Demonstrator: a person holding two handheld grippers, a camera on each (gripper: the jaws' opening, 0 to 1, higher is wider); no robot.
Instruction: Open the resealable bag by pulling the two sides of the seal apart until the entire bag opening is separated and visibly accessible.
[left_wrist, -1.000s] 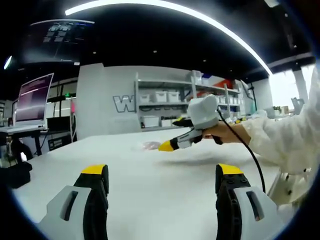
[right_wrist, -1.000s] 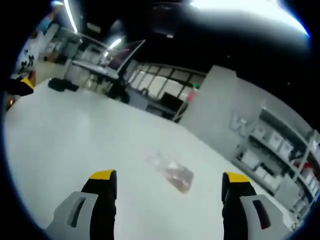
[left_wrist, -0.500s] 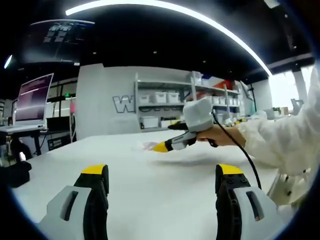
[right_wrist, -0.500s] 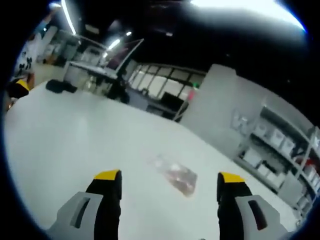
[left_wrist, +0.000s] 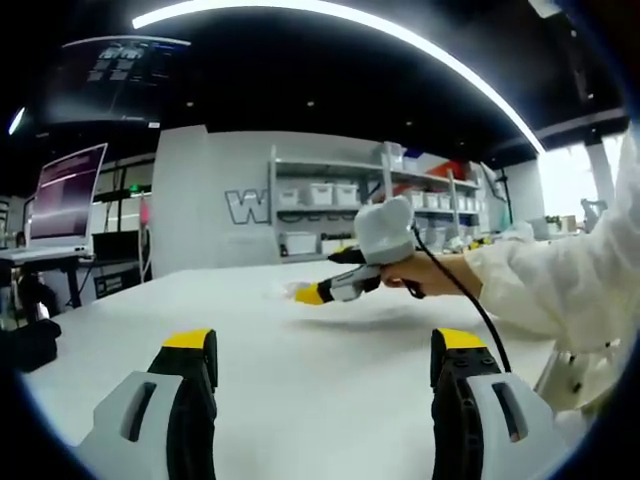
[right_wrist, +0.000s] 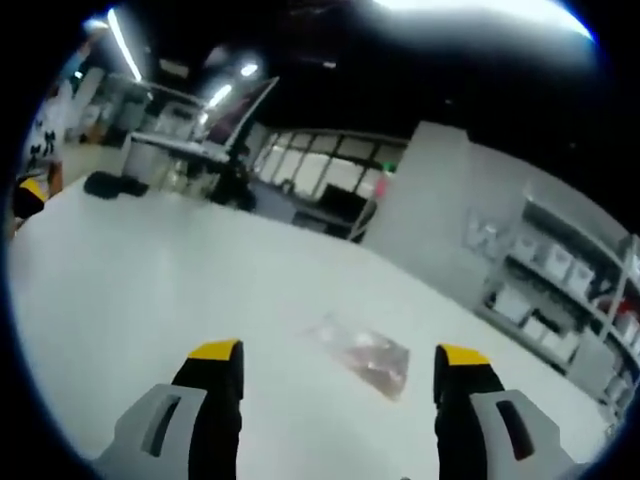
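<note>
On the white surface (right_wrist: 150, 290), the resealable bag (right_wrist: 365, 355) lies flat just ahead of the right tongs (right_wrist: 338, 385), jaws spread and empty, its long axis running left-near to right-far. Left tongs (left_wrist: 325, 370), likewise spread and empty, stand well apart.

A wide white table (left_wrist: 300, 350) runs toward a grey wall (left_wrist: 200, 200) with large pale letters (left_wrist: 245, 207). Beside it stand white shelves (left_wrist: 340, 200) holding pale bins. A monitor (left_wrist: 65, 195) glows on a desk at the left. The ceiling is dark, crossed by a long bright light strip (left_wrist: 330, 15). In the right gripper view, windows (right_wrist: 330, 165) line the far wall.
</note>
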